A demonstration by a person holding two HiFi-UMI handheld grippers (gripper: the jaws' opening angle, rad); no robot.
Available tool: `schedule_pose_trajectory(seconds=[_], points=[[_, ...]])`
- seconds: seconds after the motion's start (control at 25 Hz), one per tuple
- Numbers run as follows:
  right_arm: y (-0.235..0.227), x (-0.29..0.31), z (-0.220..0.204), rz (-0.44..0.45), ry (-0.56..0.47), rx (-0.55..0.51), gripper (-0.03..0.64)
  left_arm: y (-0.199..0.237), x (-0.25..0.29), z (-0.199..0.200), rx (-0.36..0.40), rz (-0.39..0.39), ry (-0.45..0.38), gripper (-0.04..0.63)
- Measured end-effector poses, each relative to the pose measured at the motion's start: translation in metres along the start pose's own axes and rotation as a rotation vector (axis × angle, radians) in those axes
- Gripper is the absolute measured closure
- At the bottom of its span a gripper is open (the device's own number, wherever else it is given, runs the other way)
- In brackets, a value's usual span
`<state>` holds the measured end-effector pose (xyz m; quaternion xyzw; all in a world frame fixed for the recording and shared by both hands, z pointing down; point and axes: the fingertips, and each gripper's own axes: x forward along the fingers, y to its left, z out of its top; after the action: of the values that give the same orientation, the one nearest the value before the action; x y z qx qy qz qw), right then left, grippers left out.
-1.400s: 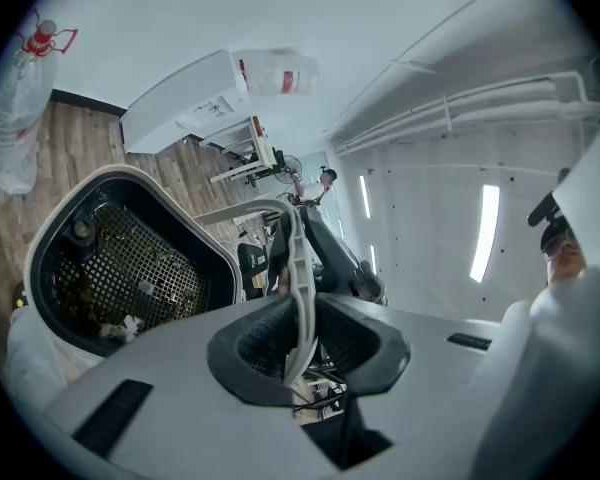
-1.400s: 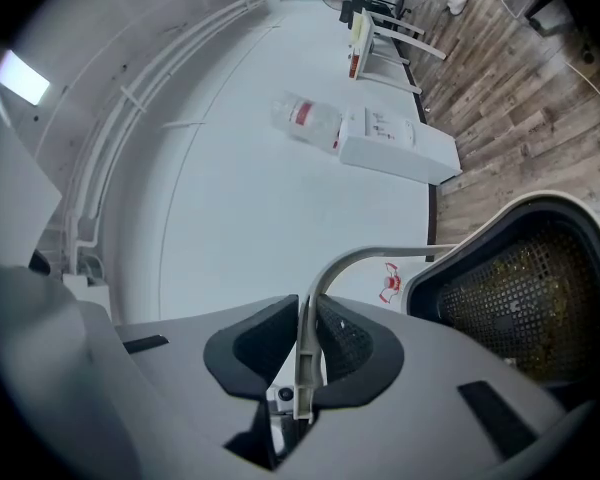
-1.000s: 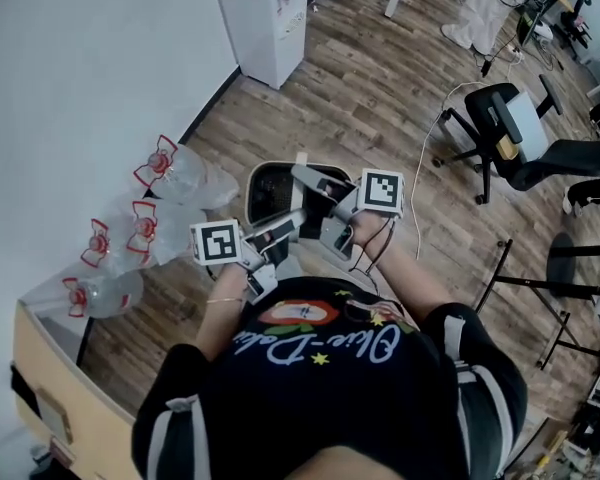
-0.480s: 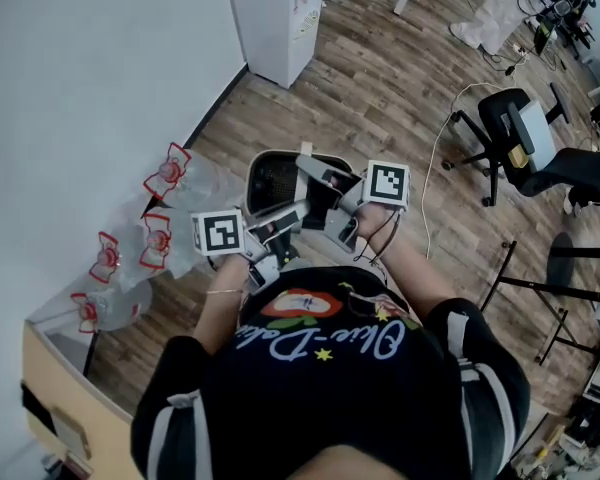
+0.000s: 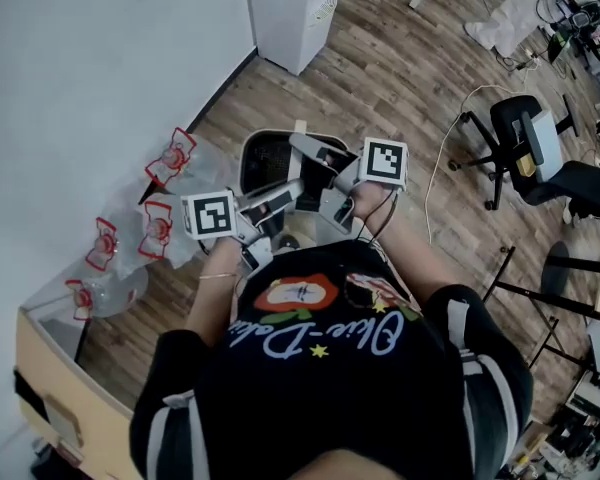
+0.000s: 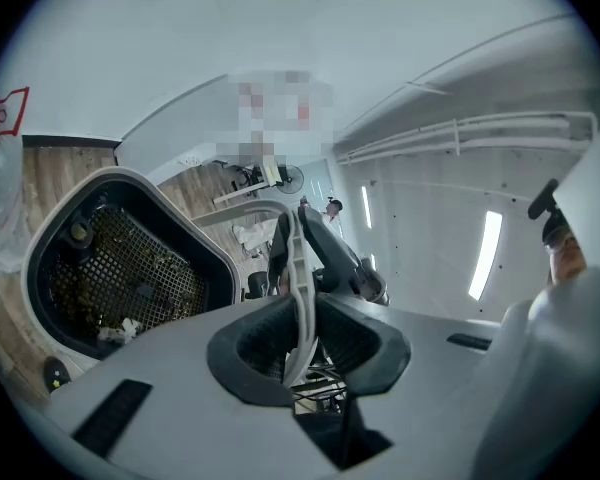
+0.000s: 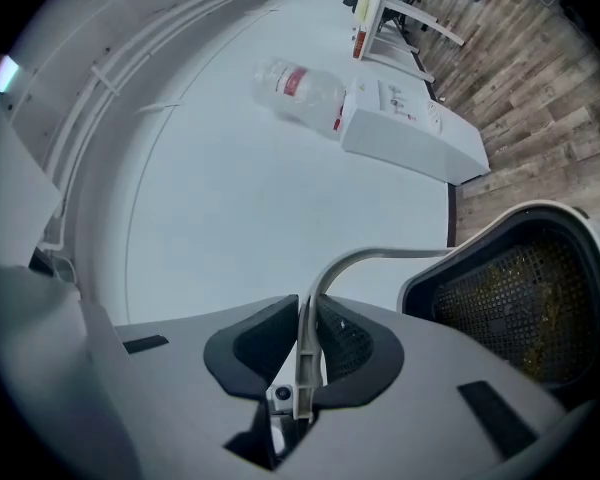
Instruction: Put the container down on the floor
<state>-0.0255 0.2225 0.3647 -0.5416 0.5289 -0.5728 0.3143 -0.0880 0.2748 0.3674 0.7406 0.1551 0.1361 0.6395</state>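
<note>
Container (image 5: 264,164): thin handle (image 6: 296,258) pinched between jaws of left gripper (image 6: 302,340) and right gripper (image 7: 304,353), both nearly closed.

Wood plank floor (image 5: 380,88) | plain white wall (image 5: 80,68) left | white cabinet (image 5: 295,8) against it | black chair (image 5: 540,158) right | clear jugs (image 5: 160,228) heaped at wall foot | even light

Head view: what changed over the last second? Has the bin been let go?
No release. The left tongs and right tongs stay clamped on the bin's handle. The bin and both tongs drifted slightly up the frame, but the floor and bottles shifted too, so it looks mostly like the view itself moving. Nothing newly grasped.
</note>
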Motion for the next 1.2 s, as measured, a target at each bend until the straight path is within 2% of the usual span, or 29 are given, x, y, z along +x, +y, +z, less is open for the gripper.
schedule_pose_trajectory(seconds=[0.2, 0.4, 0.56, 0.64, 0.72, 0.88, 1.04, 1.2], points=[[-0.002, 0.031, 0.015, 0.026, 0.074, -0.004, 0.568, 0.007, 0.003, 0.029, -0.028, -0.026, -0.081, 0.535], [-0.003, 0.07, 0.048, 0.018, 0.151, -0.012, 0.568, 0.025, 0.011, 0.074, -0.061, 0.005, -0.131, 0.533], [-0.012, 0.079, 0.056, 0.015, 0.199, -0.025, 0.568, 0.034, 0.017, 0.085, -0.036, 0.017, -0.181, 0.534], [-0.014, 0.088, 0.066, 0.022, 0.225, -0.027, 0.568, 0.039, 0.023, 0.095, -0.064, 0.028, -0.208, 0.534], [-0.017, 0.102, 0.085, 0.02, 0.256, -0.019, 0.568, 0.046, 0.033, 0.115, -0.088, 0.036, -0.234, 0.533], [-0.024, 0.129, 0.125, 0.01, 0.325, -0.016, 0.568, 0.06, 0.053, 0.159, -0.089, 0.071, -0.28, 0.534], [-0.029, 0.147, 0.153, 0.013, 0.396, -0.034, 0.568, 0.069, 0.071, 0.186, -0.162, 0.08, -0.353, 0.534], [-0.036, 0.167, 0.177, 0.008, 0.449, -0.048, 0.569, 0.084, 0.083, 0.214, -0.15, 0.121, -0.382, 0.535]])
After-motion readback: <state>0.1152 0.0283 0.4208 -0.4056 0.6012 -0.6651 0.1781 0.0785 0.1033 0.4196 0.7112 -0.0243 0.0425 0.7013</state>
